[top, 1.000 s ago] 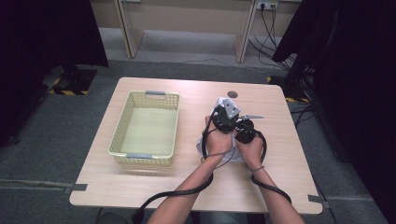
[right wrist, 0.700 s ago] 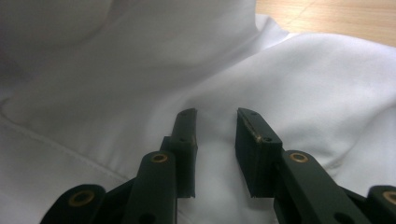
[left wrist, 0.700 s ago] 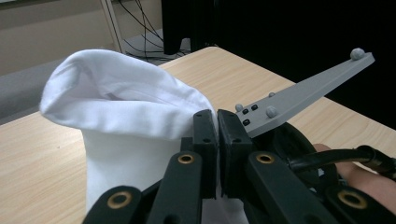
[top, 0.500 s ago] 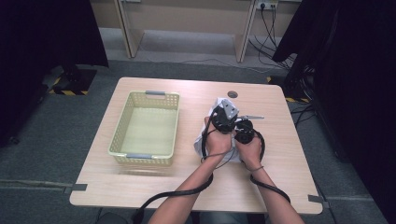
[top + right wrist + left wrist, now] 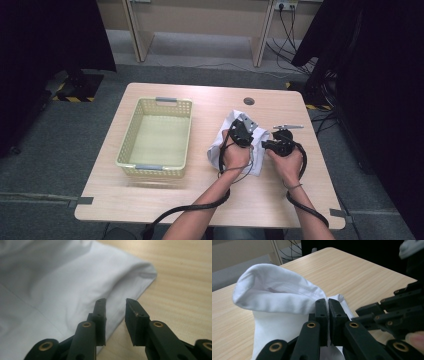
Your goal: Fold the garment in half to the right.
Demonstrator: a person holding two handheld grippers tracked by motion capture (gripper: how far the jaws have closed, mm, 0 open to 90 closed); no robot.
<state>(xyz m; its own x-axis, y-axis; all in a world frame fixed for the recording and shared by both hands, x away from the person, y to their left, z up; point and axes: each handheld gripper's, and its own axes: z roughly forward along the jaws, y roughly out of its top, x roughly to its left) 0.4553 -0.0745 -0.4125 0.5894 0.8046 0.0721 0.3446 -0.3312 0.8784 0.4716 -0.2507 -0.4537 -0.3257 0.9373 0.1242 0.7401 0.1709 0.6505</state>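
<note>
since the earlier high view, the right gripper (image 5: 283, 141) has drawn away from the left gripper (image 5: 242, 131): a second ago the two were huddled close over the white cloth (image 5: 227, 131), and now the right one sits out over bare wood, just past the cloth's right edge. its jaws have just been closing a little, yet in the right gripper view (image 5: 115, 305) they stand parted with nothing between them, the cloth's hem (image 5: 147, 272) lying ahead and to the left. the left gripper has stayed over the cloth, a touch lower. the basket (image 5: 131, 145) has not shifted on the left half of the table (image 5: 150, 200).

the left gripper's jaws (image 5: 328, 305) are clenched together on a fold of the cloth (image 5: 274, 297), lifting a rounded hump of fabric off the wood.

the cloth lies on the right half of the table, right of the basket and apart from it, below the round hole (image 5: 248, 101) in the tabletop. in the high view its long axis runs from near the person's hands up and away toward the table's far edge, leaning slightly right; the far end is bunched and raised, the near end flat under the left hand (image 5: 235, 156).
</note>
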